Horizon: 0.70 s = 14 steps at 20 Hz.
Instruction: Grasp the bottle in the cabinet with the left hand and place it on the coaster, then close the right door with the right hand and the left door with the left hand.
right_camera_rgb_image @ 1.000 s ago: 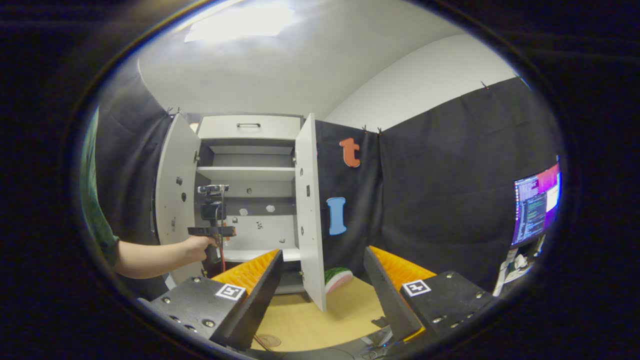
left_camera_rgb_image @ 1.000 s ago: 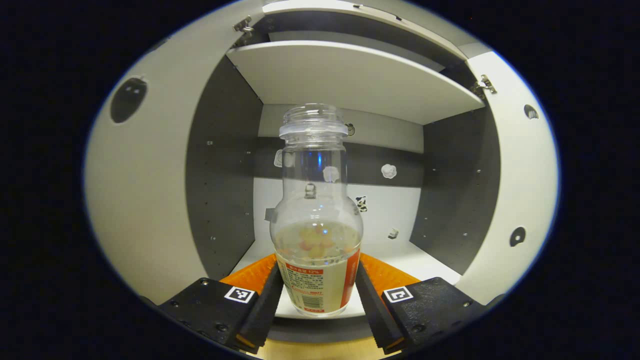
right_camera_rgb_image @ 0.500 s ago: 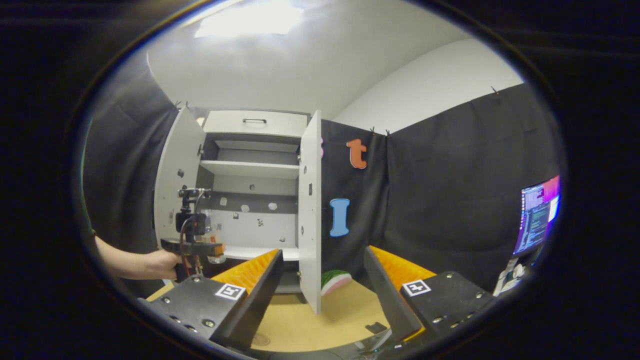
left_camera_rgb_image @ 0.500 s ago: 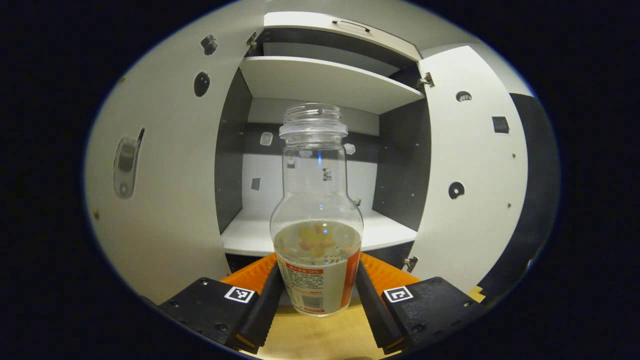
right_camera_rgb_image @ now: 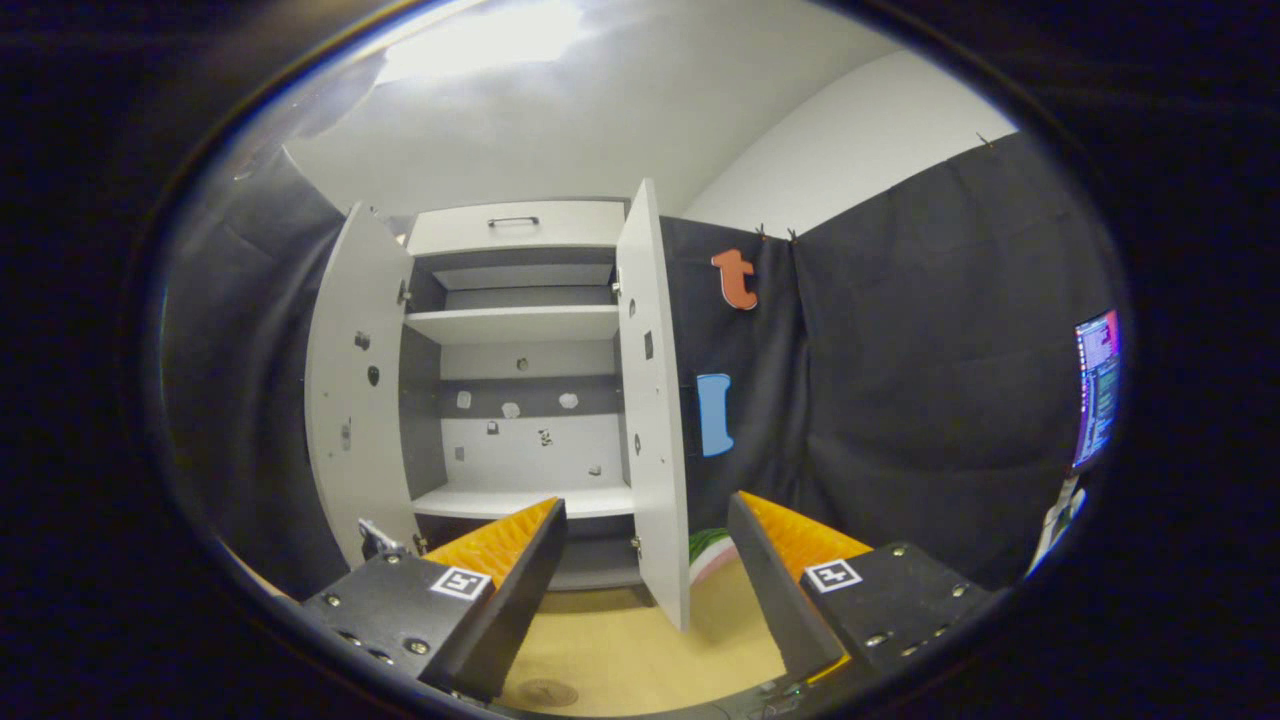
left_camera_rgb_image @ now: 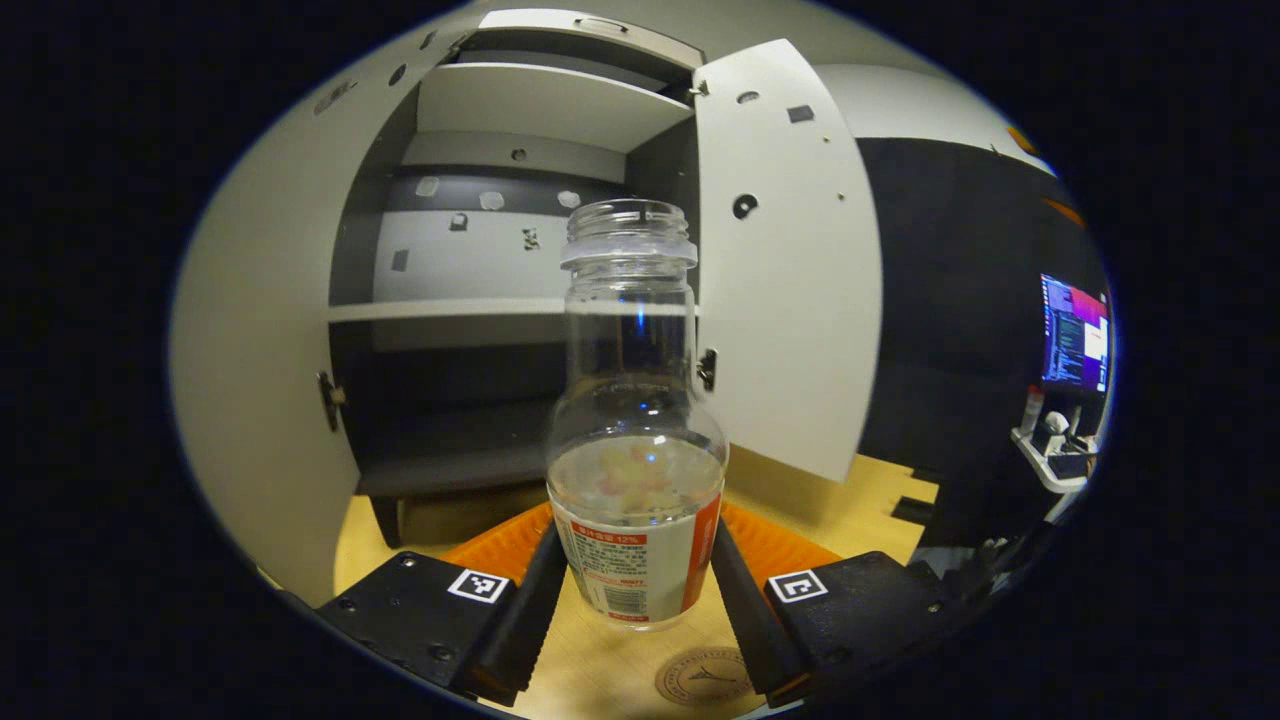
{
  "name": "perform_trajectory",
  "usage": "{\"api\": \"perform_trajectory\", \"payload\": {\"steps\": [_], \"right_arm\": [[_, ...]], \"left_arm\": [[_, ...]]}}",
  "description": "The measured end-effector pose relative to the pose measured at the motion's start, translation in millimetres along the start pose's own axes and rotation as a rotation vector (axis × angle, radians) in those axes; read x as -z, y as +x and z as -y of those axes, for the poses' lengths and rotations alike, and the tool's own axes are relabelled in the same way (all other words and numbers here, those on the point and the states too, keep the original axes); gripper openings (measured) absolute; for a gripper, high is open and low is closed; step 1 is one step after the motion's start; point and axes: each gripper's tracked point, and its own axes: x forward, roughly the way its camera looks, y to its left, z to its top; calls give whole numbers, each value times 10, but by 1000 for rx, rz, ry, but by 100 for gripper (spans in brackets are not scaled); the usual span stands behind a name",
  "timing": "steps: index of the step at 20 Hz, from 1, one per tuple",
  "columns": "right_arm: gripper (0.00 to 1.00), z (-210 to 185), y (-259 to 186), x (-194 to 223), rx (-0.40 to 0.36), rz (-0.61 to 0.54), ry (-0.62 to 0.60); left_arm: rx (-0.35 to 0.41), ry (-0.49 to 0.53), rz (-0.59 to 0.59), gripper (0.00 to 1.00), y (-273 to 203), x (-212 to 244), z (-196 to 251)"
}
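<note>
Clear bottle (left_camera_rgb_image: 635, 470), uncapped, upright, pinched between both fingers of left gripper (left_camera_rgb_image: 633, 600), held above table; coaster (left_camera_rgb_image: 705, 677) just below. Right gripper (right_camera_rgb_image: 645, 590) spread wide, holding nothing. Cabinet (right_camera_rgb_image: 520, 325) doors open.

bottle (left_camera_rgb_image: 634, 490) above table (left_camera_rgb_image: 860, 505), before cabinet (left_camera_rgb_image: 500, 250); coaster (left_camera_rgb_image: 703, 677) below

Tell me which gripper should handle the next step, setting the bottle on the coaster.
Left. The left gripper is already shut on the bottle, with the coaster just below it on the table. The right gripper is open, facing the cabinet doors.
</note>
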Motion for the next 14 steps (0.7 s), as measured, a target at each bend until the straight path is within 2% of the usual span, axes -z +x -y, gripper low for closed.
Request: {"api": "perform_trajectory", "payload": {"steps": [1,2,3,7,9,10,11,14], "right_arm": [[98,-8,58,48,-5,-10,5],[94,-37,90,101,-17,-19,10],[98,-59,127,121,-24,-20,17],[98,-52,223,237,-25,-28,48],[98,-5,210,325,-14,-50,52],[94,41,182,373,-4,-60,50],[99,75,158,407,5,-71,51],[99,173,46,463,22,-94,43]], "left_arm": [[37,5,-16,79,-15,157,118],[68,21,-35,80,-26,331,219],[91,42,-42,80,-39,453,294],[202,105,-25,80,-51,762,598],[228,125,-38,80,-20,923,634],[228,146,-55,79,-40,1042,634],[226,171,-53,80,-57,1091,611],[258,155,-55,80,-104,1192,646]]}}
